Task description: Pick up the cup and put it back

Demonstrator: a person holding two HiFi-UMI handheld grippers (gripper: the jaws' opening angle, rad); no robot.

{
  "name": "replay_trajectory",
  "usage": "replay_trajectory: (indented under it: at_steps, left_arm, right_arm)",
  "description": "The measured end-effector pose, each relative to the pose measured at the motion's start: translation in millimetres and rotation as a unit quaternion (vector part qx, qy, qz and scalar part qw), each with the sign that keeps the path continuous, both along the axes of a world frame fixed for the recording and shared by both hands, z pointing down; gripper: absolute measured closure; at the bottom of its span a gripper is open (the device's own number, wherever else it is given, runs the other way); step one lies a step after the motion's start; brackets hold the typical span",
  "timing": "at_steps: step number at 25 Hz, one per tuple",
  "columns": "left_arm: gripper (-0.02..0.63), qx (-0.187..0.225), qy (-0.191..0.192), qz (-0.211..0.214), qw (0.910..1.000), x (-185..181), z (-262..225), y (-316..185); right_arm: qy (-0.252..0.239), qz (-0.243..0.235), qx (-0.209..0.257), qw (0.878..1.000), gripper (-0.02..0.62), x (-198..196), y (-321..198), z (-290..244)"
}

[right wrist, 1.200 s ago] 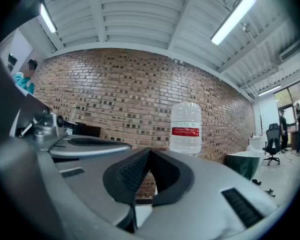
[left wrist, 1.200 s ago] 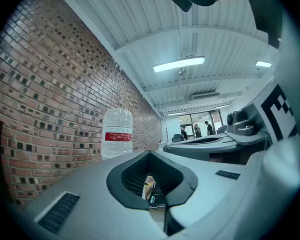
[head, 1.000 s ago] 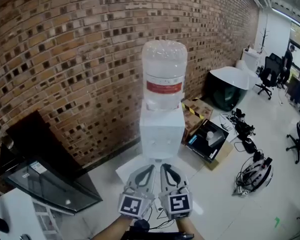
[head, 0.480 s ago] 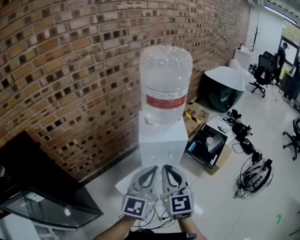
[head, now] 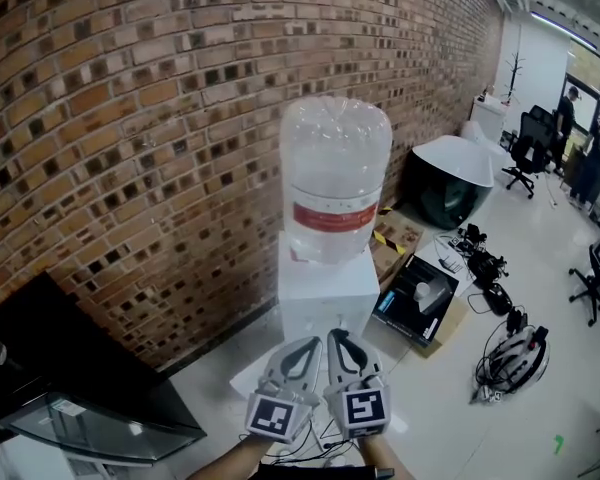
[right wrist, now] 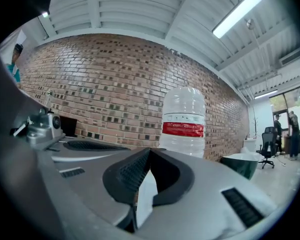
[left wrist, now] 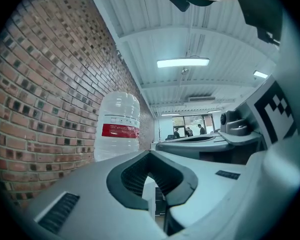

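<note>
I'm looking down at both hands low in the head view, wrists just showing at the bottom edge, each carrying its tool out ahead of the body. The left gripper (head: 306, 342) and the right gripper (head: 337, 335) are sitting side by side, almost touching, their marker cubes facing up at me and their noses pointing toward the dispenser. The left one is angling slightly upward and the right one is lying level.

In the left gripper view the jaws are meeting at the tips, clenched on nothing. The right gripper view is showing the same: tips pressed together, with only the white dispenser front visible through the opening behind them.

Just beyond the tips, the white water dispenser (head: 326, 290) is standing against the brick wall (head: 130, 118), carrying a large clear bottle (head: 335, 173) with a red label (head: 332, 218).

To the left a black glass-topped cabinet (head: 80, 408) is leaning into the frame. To the right an open box (head: 420, 303) is lying on the floor, with a tangle of cables (head: 508, 360) past it. Farther off, a dark round tub (head: 448, 183) is standing near the wall.

Where the cup is, I cannot tell from these views.
</note>
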State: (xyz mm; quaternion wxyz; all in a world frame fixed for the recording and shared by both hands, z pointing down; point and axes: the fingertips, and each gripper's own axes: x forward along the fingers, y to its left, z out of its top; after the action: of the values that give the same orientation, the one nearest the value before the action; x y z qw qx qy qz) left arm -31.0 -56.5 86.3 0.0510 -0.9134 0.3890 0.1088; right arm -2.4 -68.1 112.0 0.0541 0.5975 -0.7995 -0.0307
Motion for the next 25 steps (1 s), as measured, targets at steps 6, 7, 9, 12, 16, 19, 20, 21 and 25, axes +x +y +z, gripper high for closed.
replay_trajectory:
  at_steps: [6, 7, 9, 12, 16, 19, 20, 21, 25]
  left_arm:
    - [0.609, -0.004, 0.003, -0.017, 0.9998, 7, 5, -15]
    - [0.609, -0.001, 0.004, -0.019, 0.9998, 9, 8, -20]
    - [0.609, -0.001, 0.003, -0.023, 0.9997, 14, 19, -29]
    - [0.609, -0.017, -0.006, -0.031, 0.9994, 19, 48, -32]
    - [0.609, -0.035, -0.012, -0.041, 0.9985, 25, 105, -45]
    - [0.609, -0.028, -0.011, -0.043, 0.9986, 30, 155, -56]
    - [0.609, -0.024, -0.014, -0.041, 0.9988, 32, 174, -59]
    - [0.609, -0.022, -0.018, -0.04, 0.9988, 34, 194, -61]
    - [0.609, -0.031, -0.021, -0.045, 0.9983, 36, 273, -76]
  right_arm:
    - [-0.017, -0.005, -0.002, 1.0, 0.59, 11, -16, 5]
    - [-0.017, -0.006, -0.001, 1.0, 0.589, 13, -20, 9]
    - [-0.011, -0.011, -0.007, 1.0, 0.589, 19, -27, 24]
    - [-0.009, -0.014, -0.024, 1.0, 0.59, 27, -29, 59]
    - [-0.016, -0.013, -0.043, 0.999, 0.589, 37, -35, 120]
    - [-0.013, -0.014, -0.047, 0.999, 0.589, 39, -44, 177]
    - [-0.012, -0.015, -0.049, 0.999, 0.589, 39, -47, 199]
    - [-0.011, -0.017, -0.052, 0.998, 0.589, 38, -49, 220]
    - [-0.017, -0.024, -0.058, 0.998, 0.589, 32, -64, 300]
